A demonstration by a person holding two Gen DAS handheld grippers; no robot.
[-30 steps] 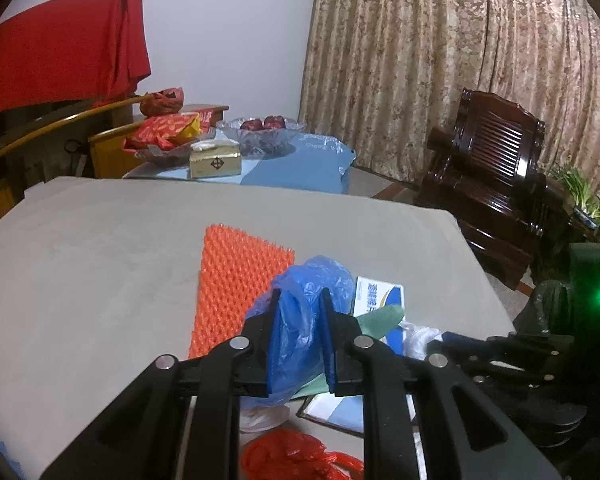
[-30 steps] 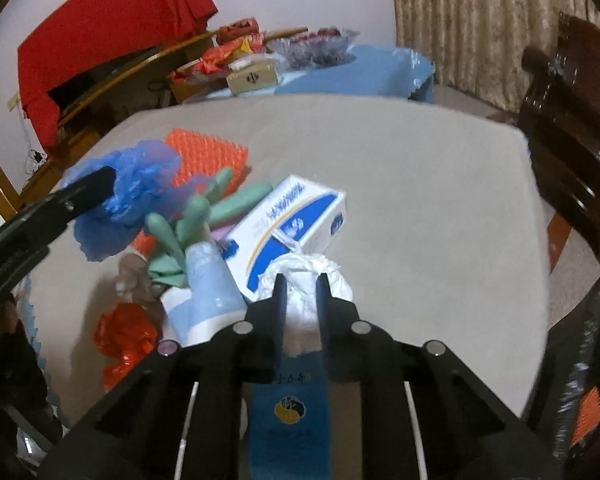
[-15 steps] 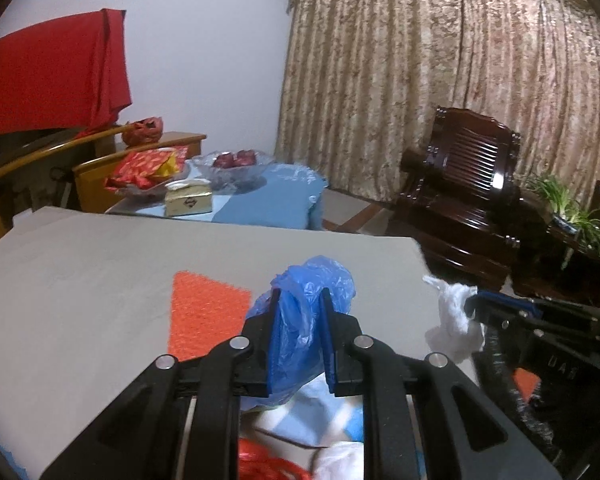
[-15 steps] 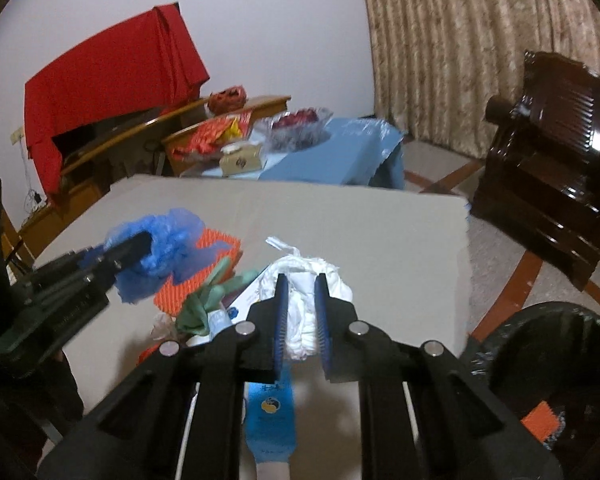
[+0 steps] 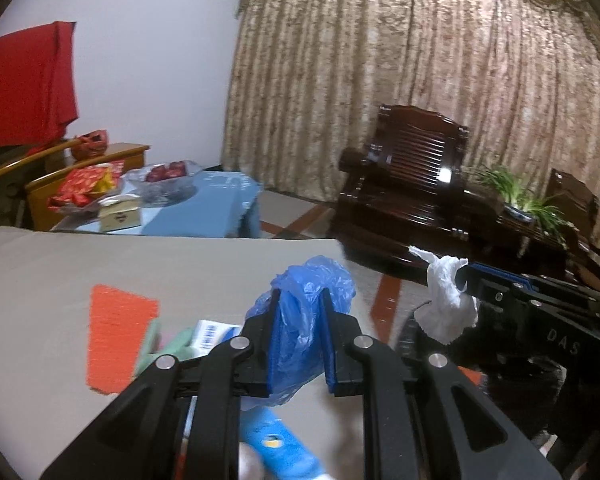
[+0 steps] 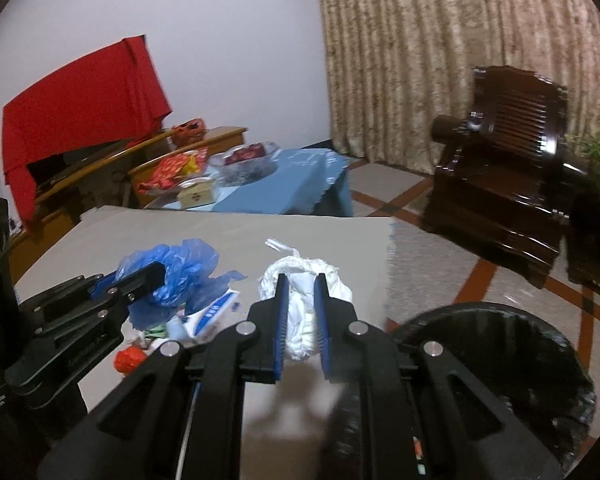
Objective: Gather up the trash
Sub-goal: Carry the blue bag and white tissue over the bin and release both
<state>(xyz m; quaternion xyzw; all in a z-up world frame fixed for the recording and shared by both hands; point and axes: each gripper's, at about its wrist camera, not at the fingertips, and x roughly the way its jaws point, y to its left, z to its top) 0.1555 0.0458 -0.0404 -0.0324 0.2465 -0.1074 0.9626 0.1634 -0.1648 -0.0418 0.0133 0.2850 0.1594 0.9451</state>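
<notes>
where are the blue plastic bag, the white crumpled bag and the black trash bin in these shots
blue plastic bag (image 5: 300, 320), left wrist view, crumpled middle between the pads
white crumpled bag (image 6: 300, 320), right wrist view, bunched middle between the pads
black trash bin (image 6: 556, 364), right wrist view, far rim of the liner

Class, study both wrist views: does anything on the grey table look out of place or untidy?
Yes. A jumble lies at the near edge of the grey table: a blue-and-white cardboard box, a green rubber glove and crumpled red plastic heaped together. An orange spiky mat lies apart, flat.
</notes>
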